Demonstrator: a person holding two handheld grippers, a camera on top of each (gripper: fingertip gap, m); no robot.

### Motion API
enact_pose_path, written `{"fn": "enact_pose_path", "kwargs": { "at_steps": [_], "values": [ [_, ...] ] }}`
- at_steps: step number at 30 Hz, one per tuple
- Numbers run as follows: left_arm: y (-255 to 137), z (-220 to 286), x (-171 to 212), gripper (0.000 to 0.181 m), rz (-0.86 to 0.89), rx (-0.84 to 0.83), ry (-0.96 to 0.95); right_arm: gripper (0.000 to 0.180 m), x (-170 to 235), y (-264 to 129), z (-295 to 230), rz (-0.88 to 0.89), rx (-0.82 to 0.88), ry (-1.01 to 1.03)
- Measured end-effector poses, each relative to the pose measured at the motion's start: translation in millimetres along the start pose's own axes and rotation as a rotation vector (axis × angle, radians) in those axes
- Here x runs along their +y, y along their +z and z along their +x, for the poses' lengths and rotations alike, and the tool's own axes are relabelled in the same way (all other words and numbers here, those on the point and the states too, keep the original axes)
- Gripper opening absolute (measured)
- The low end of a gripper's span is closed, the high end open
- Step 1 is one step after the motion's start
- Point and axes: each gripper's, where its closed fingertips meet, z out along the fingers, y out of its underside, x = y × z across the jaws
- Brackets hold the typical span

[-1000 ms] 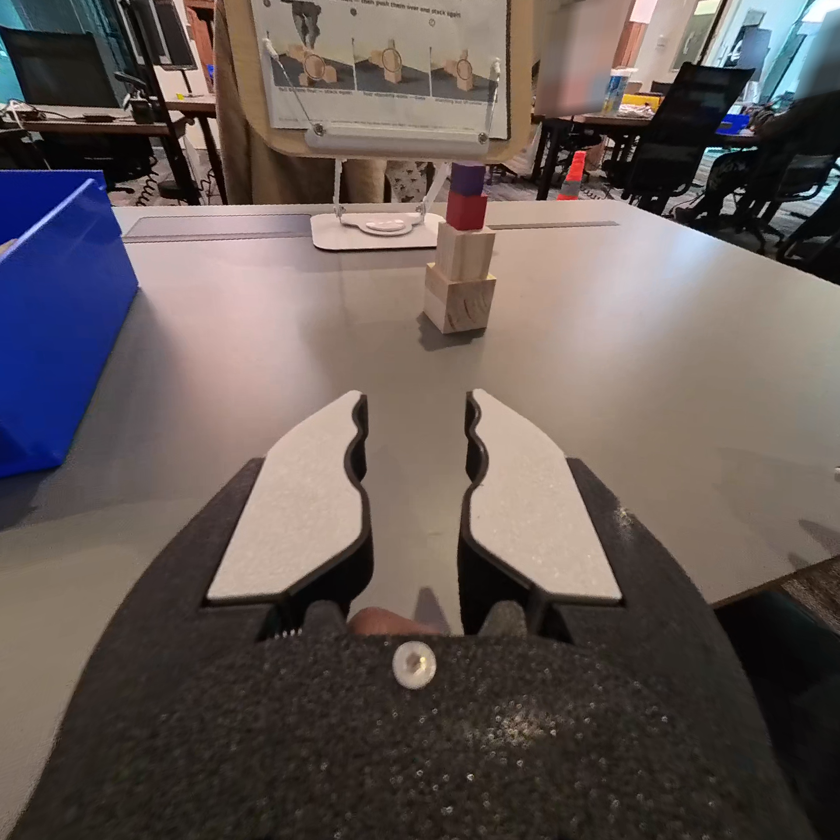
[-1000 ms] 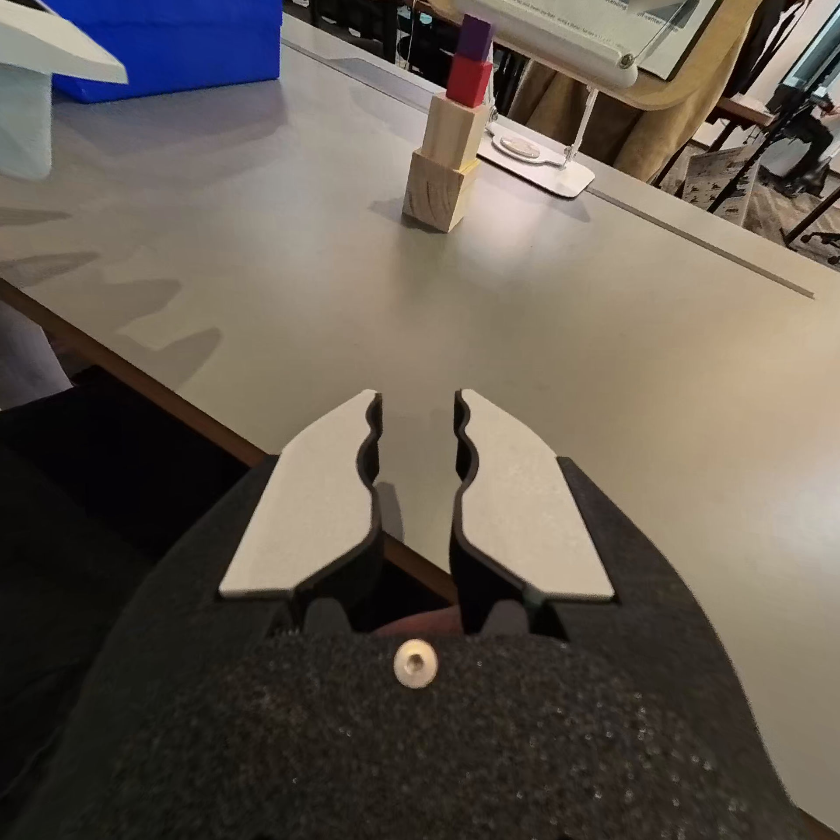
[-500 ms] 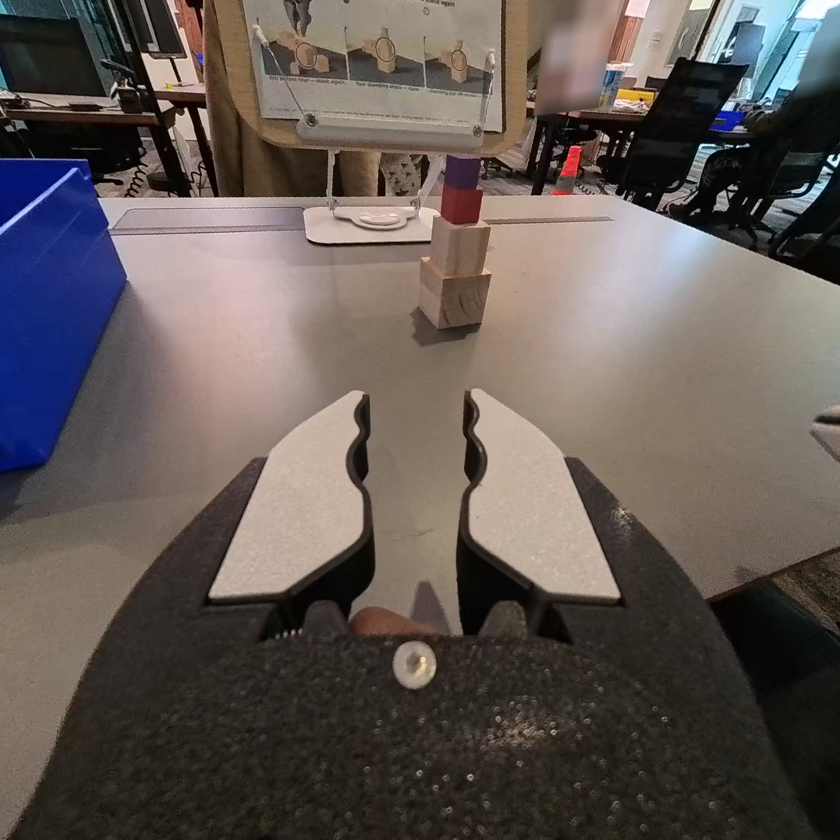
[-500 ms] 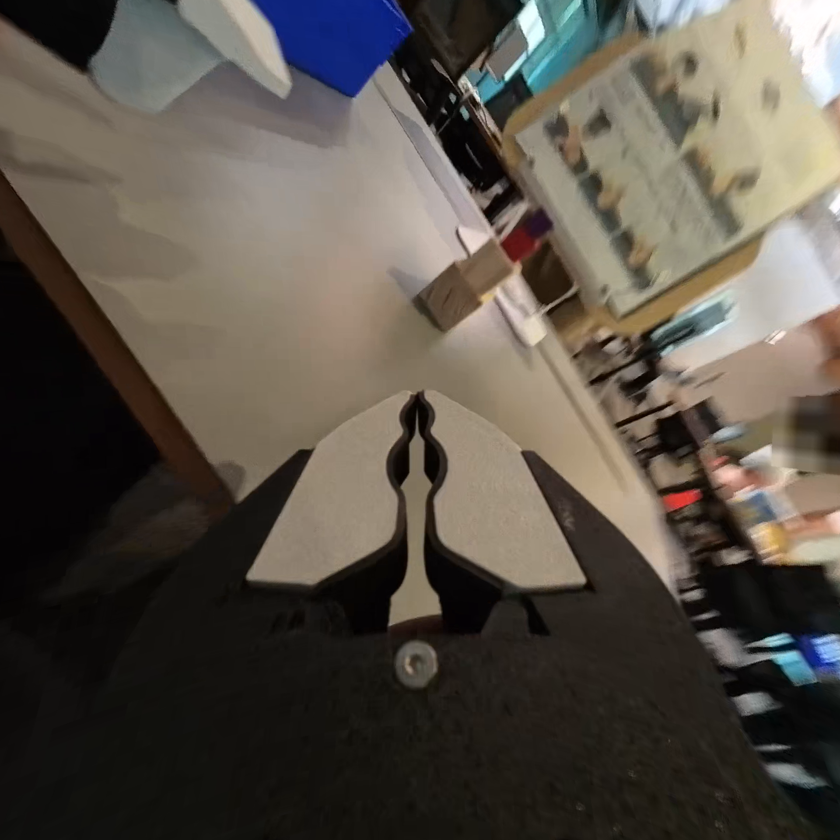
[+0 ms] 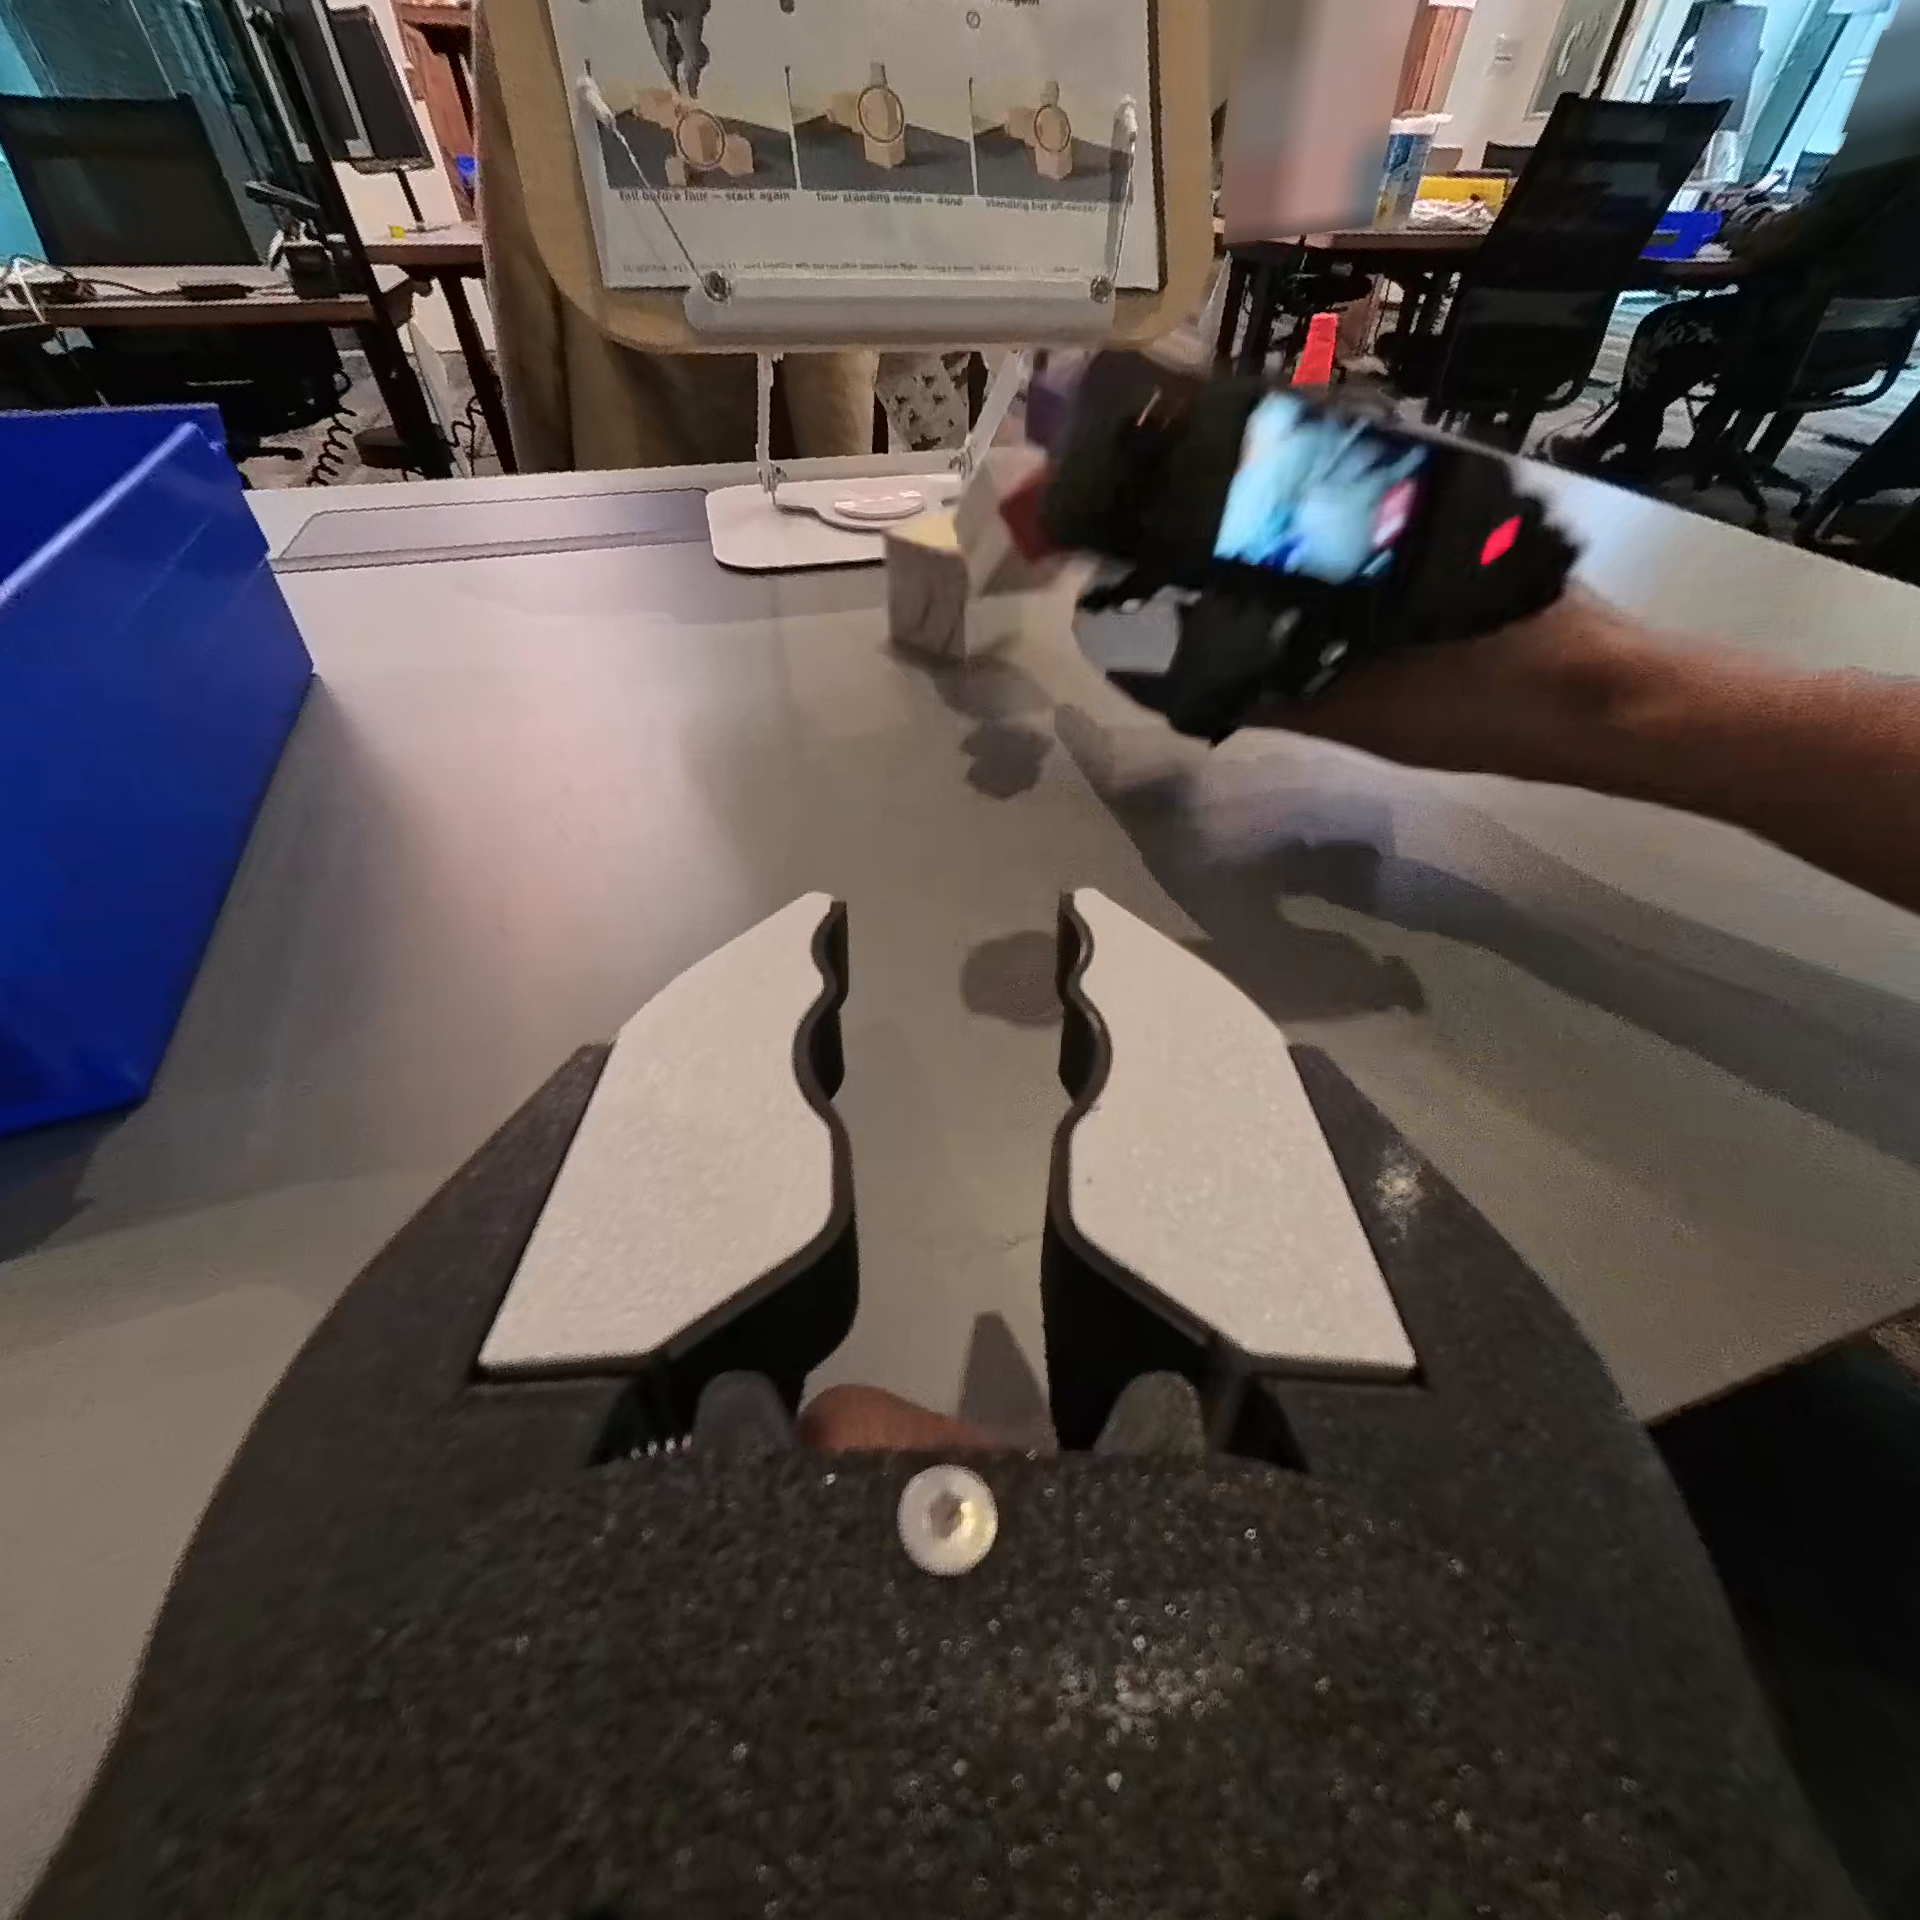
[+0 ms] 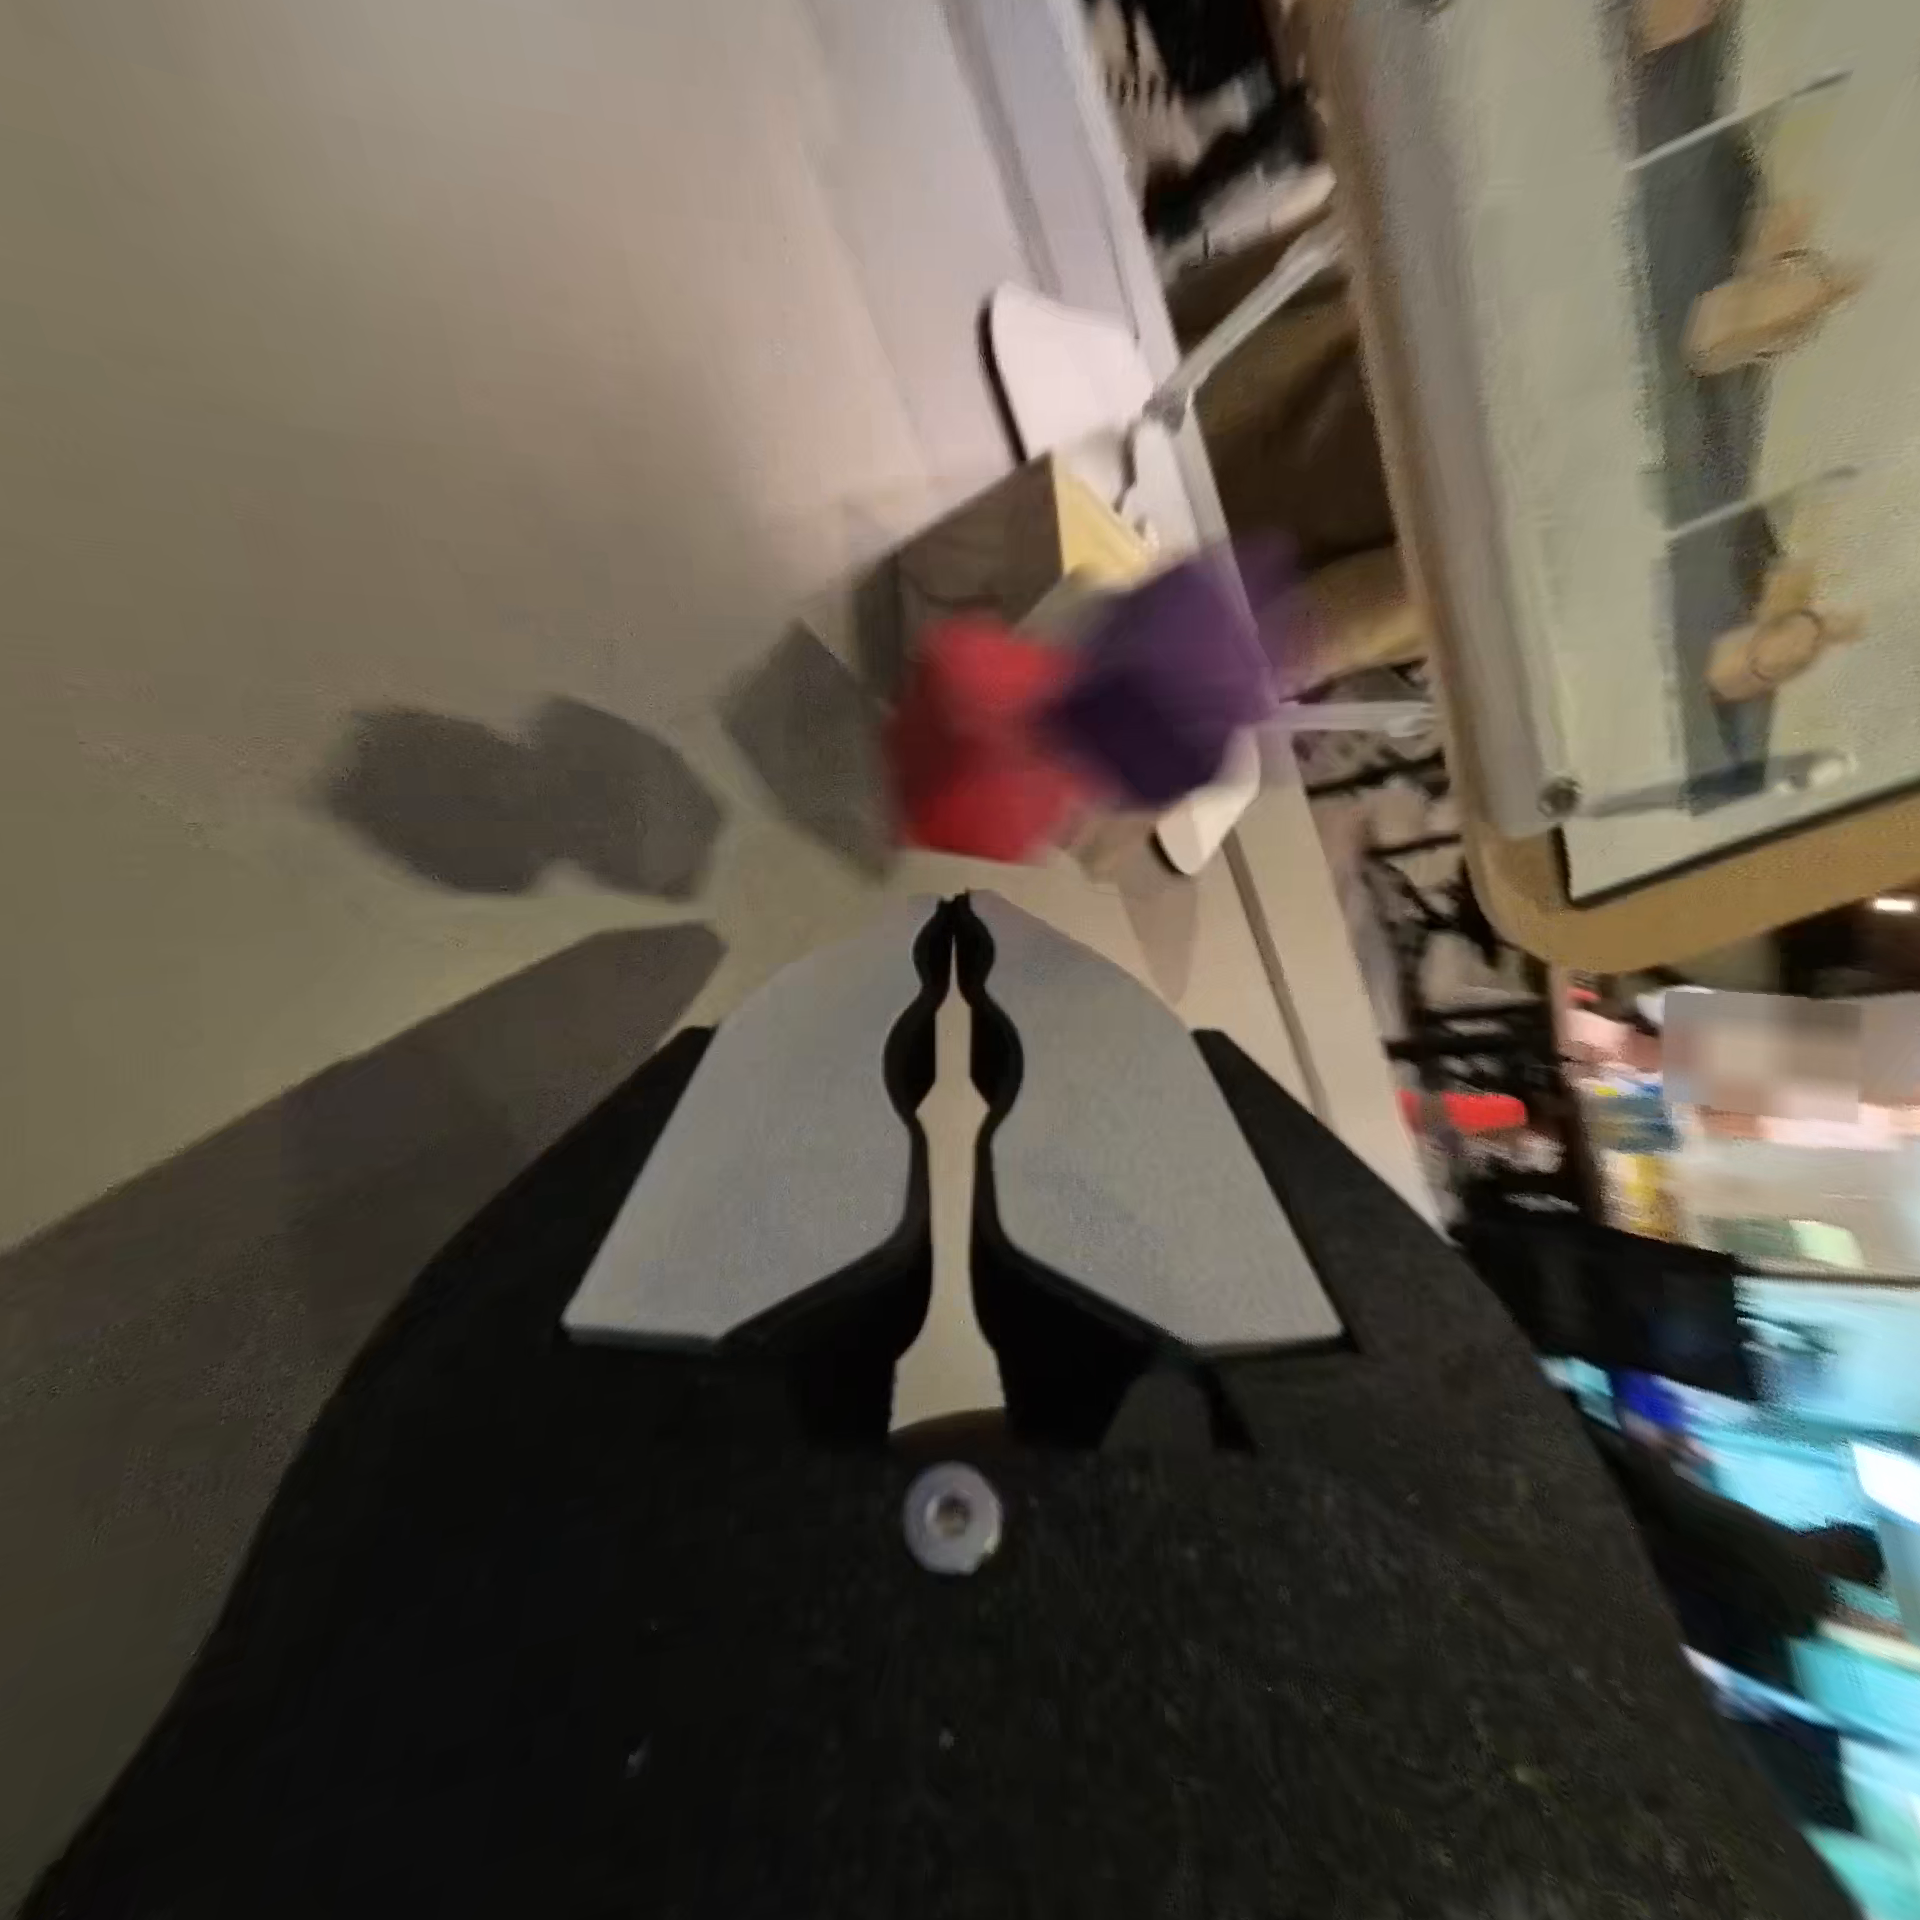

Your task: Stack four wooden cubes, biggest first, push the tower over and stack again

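At closed right gripper (image 6: 953, 916) tips — blurred red cube (image 6: 971, 753), purple cube (image 6: 1164, 691)

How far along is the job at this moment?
In hand: the shut right tool is knocking the tower over; red cube and purple cube are tumbling, blurred. The biggest cube sits on the table. Left: restacking. The left tool is open, idle.

You are working in an open-plan office used as a test space: beyond your grey table (image 5: 520, 831) stand rows of desks (image 5: 208, 307) with monitors (image 5: 374, 88) and black office chairs (image 5: 1558, 218); a blue bin (image 5: 114, 727) and an instruction-sheet stand (image 5: 873, 156) sit on the table.
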Motion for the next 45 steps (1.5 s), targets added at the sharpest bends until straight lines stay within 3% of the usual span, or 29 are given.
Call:
{"fn": "enact_pose_path", "kwargs": {
  "at_steps": [7,12,14,21,45],
  "values": [
    [6,-2,13,0.038,-0.048,0.016,0.000,0.000,29,-156,-14,0.157,-0.106,0.275],
    [7,0,11,0.041,-0.041,-0.028,-0.021,0.007,49,-205,-41,0.184,-0.180,0.720],
    [8,5,13,0.041,-0.036,-0.031,-0.024,0.010,54,-216,-47,0.228,-0.167,0.760],
    [9,13,11,0.041,-0.015,-0.045,0.060,0.022,55,-239,-49,0.312,-0.200,0.740],
    [14,16,12,0.042,-0.048,-0.014,0.033,0.022,72,-237,-47,0.288,-0.171,0.758]
  ]
}}
